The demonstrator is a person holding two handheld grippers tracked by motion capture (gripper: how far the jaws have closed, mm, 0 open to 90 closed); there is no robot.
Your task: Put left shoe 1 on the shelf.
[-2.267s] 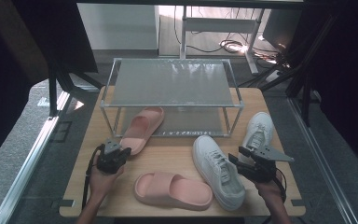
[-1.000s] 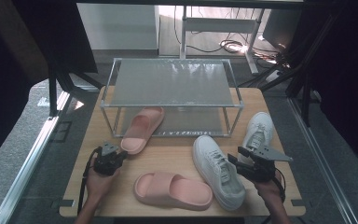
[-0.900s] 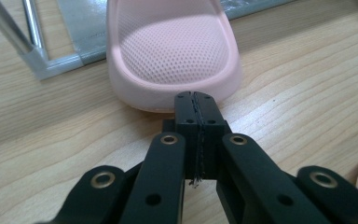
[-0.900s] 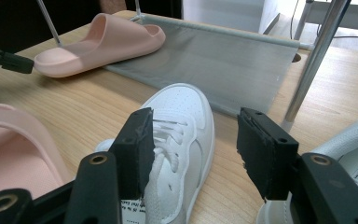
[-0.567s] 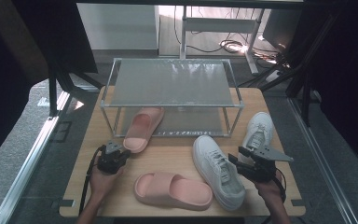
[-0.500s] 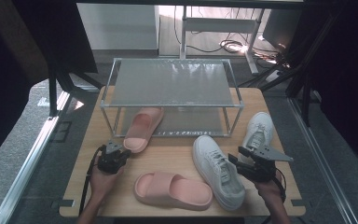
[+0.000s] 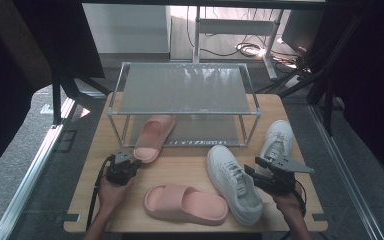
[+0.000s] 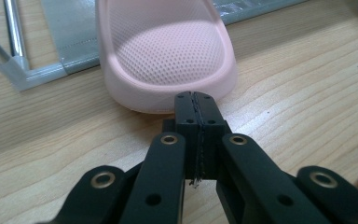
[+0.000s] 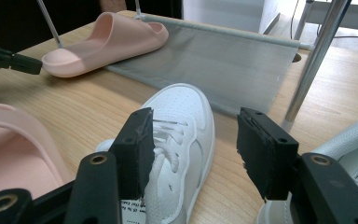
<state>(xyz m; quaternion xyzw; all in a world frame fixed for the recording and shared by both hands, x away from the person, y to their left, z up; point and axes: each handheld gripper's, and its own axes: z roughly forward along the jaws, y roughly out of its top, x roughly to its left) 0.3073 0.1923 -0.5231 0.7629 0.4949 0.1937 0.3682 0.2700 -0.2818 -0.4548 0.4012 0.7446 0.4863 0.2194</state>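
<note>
The left gripper (image 8: pixel 196 105), jaws pressed together and holding nothing, noses against the heel of the pink slipper (image 8: pixel 165 51), which lies half under the rack (image 7: pixel 184 90) near the surface's left edge. The right gripper (image 9: pixel 193 140) hangs with jaws apart over the white sneaker (image 9: pixel 179 140) toward the front right corner.

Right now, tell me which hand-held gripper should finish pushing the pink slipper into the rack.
Left. The left hand-held gripper sits shut right at the heel of the pink slipper half under the rack. The right hand-held gripper is open over the white sneaker.
</note>
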